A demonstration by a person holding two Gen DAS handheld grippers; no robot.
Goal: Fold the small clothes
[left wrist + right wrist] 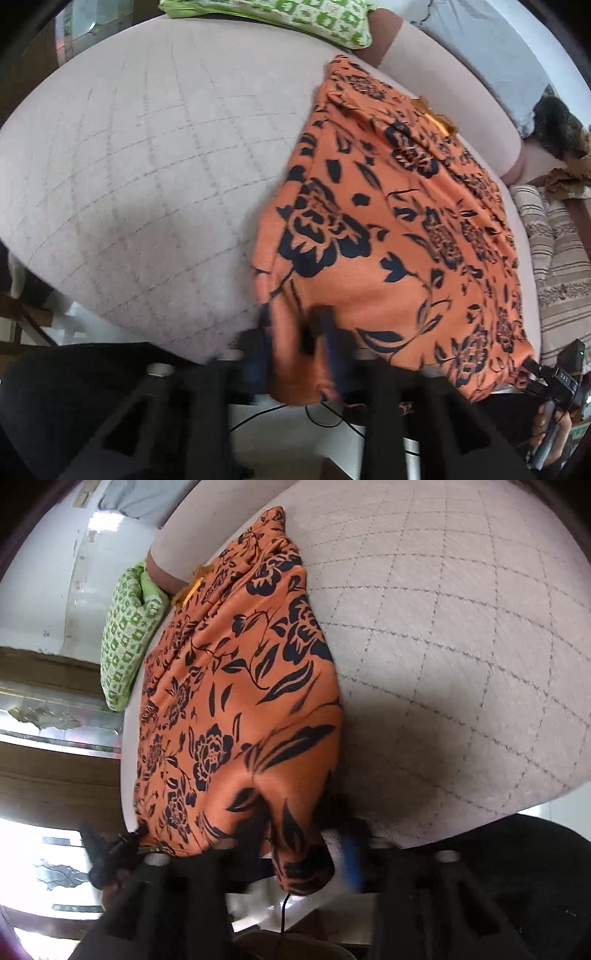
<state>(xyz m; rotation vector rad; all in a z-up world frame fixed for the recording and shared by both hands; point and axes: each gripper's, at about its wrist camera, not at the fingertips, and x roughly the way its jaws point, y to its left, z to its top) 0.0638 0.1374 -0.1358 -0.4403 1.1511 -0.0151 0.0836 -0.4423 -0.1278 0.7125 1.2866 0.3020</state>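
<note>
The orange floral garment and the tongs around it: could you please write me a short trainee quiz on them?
1. True or false: the orange floral garment lies on a wooden table.
2. What sits between the fingers of the left tongs? A the garment's edge; B a pillow; C nothing.
3. Fill in: in the right wrist view, the green-patterned pillow lies to the garment's picture-___.
Key: 1 false, it lies on the quilted cover; 2 A; 3 left.

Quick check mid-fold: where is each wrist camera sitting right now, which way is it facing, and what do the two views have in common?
Left wrist: on the left gripper, looking down along its fingers across the orange floral garment on the quilted bed; the right gripper shows at far right.
Right wrist: on the right gripper, same downward look; the left gripper shows at lower left.
Shared: garment, bed, green patterned pillow.
</note>
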